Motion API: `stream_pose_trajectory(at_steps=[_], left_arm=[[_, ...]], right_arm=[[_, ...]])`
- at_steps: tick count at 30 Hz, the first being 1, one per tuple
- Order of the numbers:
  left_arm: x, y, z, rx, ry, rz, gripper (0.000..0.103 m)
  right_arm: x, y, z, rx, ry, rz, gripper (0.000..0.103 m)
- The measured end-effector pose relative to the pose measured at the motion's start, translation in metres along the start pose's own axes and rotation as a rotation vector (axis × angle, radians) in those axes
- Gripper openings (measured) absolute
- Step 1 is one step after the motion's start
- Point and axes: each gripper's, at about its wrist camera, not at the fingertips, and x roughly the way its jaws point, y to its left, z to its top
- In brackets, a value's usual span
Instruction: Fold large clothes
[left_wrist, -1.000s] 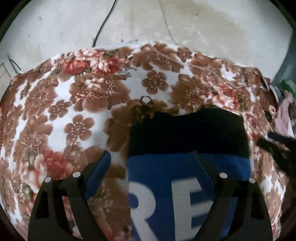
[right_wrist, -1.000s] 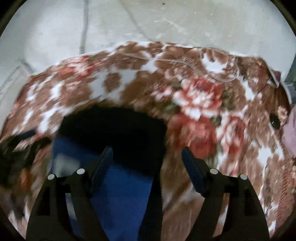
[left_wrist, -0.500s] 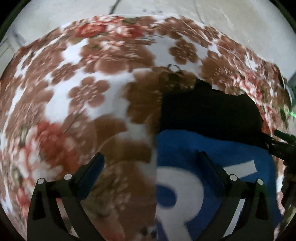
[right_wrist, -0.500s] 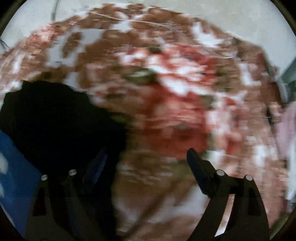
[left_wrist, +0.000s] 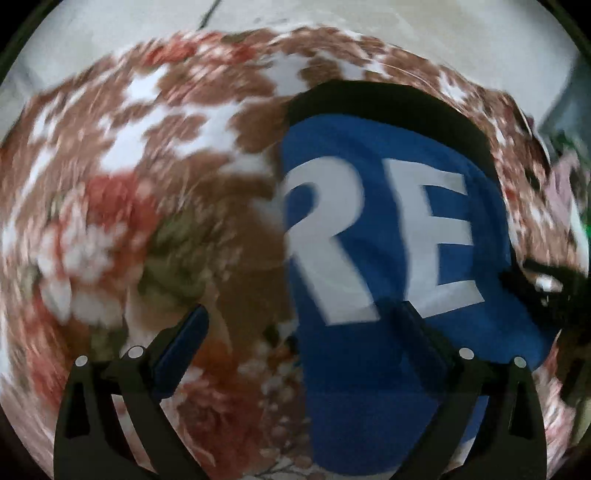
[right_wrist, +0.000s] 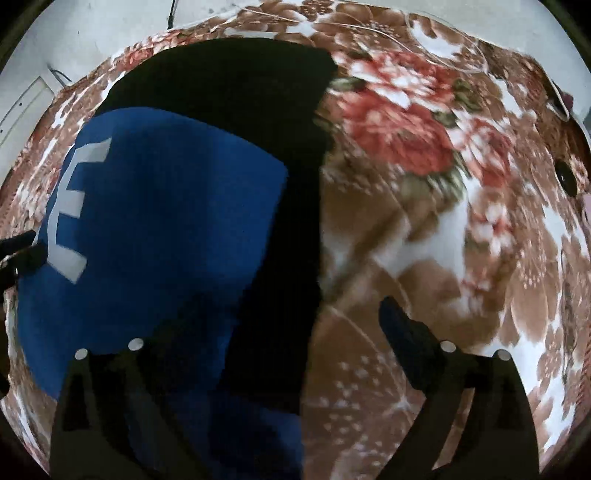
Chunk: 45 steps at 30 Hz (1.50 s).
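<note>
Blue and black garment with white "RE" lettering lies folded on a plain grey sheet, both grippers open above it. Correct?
Not quite. The blue and black garment with white lettering lies on a brown, red and white floral blanket, not a plain grey sheet, as both wrist views show. The left gripper and right gripper are open.

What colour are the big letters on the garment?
White letters on blue, clearest in the left wrist view.
</note>
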Motion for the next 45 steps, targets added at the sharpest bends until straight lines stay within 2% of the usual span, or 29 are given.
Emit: stream_pose_trajectory(at_steps=[3,4,6,7,10,12,15,18,20,22,26,28,31,35,36,38,41,43,45], left_arm=[[-0.008,0.009,-0.007,-0.018,-0.009,0.030,0.099],[-0.012,0.012,-0.009,-0.032,-0.005,0.035,0.099],[-0.020,0.023,-0.011,-0.082,0.025,0.019,0.098],[-0.026,0.028,-0.010,-0.115,0.041,-0.012,0.097],[-0.040,0.043,-0.003,-0.194,0.045,-0.251,0.097],[-0.040,0.052,0.002,-0.232,0.045,-0.331,0.097],[-0.016,0.065,0.011,-0.328,0.100,-0.459,0.097],[0.008,0.062,0.013,-0.362,0.145,-0.514,0.097],[0.017,0.053,0.012,-0.346,0.161,-0.540,0.097],[0.024,0.042,0.012,-0.301,0.170,-0.577,0.097],[0.044,0.022,0.006,-0.250,0.201,-0.587,0.097],[0.055,0.017,0.004,-0.214,0.215,-0.557,0.098],[0.070,0.019,-0.004,-0.221,0.199,-0.571,0.098],[0.071,0.016,-0.006,-0.202,0.199,-0.571,0.097],[0.068,0.013,-0.006,-0.190,0.205,-0.571,0.081],[0.058,0.001,0.001,-0.161,0.209,-0.574,0.063],[0.049,-0.009,0.003,-0.131,0.199,-0.560,0.061],[0.060,-0.008,0.002,-0.149,0.203,-0.555,0.063],[0.074,-0.007,-0.003,-0.153,0.199,-0.556,0.063]], right_arm=[[-0.012,-0.002,-0.020,-0.045,-0.006,-0.080,0.091],[-0.012,-0.009,-0.028,-0.048,0.028,-0.120,0.091],[-0.018,-0.032,-0.037,0.047,0.075,-0.045,0.091],[-0.025,-0.041,-0.036,0.095,0.089,-0.005,0.091],[-0.048,-0.049,-0.016,0.110,0.055,0.141,0.093],[-0.050,-0.050,0.004,0.126,0.065,0.265,0.097],[-0.031,-0.049,0.029,0.163,0.095,0.366,0.097],[-0.003,-0.048,0.045,0.242,0.131,0.432,0.097],[0.016,-0.051,0.047,0.317,0.179,0.489,0.097],[0.031,-0.047,0.046,0.367,0.217,0.509,0.097],[0.048,-0.030,0.047,0.361,0.258,0.588,0.097],[0.053,-0.019,0.049,0.350,0.276,0.613,0.097],[0.068,-0.010,0.049,0.365,0.308,0.621,0.098],[0.073,-0.005,0.048,0.363,0.304,0.634,0.098],[0.071,-0.002,0.048,0.353,0.319,0.644,0.094],[0.063,0.008,0.047,0.305,0.351,0.667,0.086],[0.057,0.013,0.046,0.265,0.349,0.664,0.082],[0.066,0.012,0.045,0.297,0.356,0.684,0.079],[0.076,0.015,0.045,0.299,0.347,0.686,0.072]])
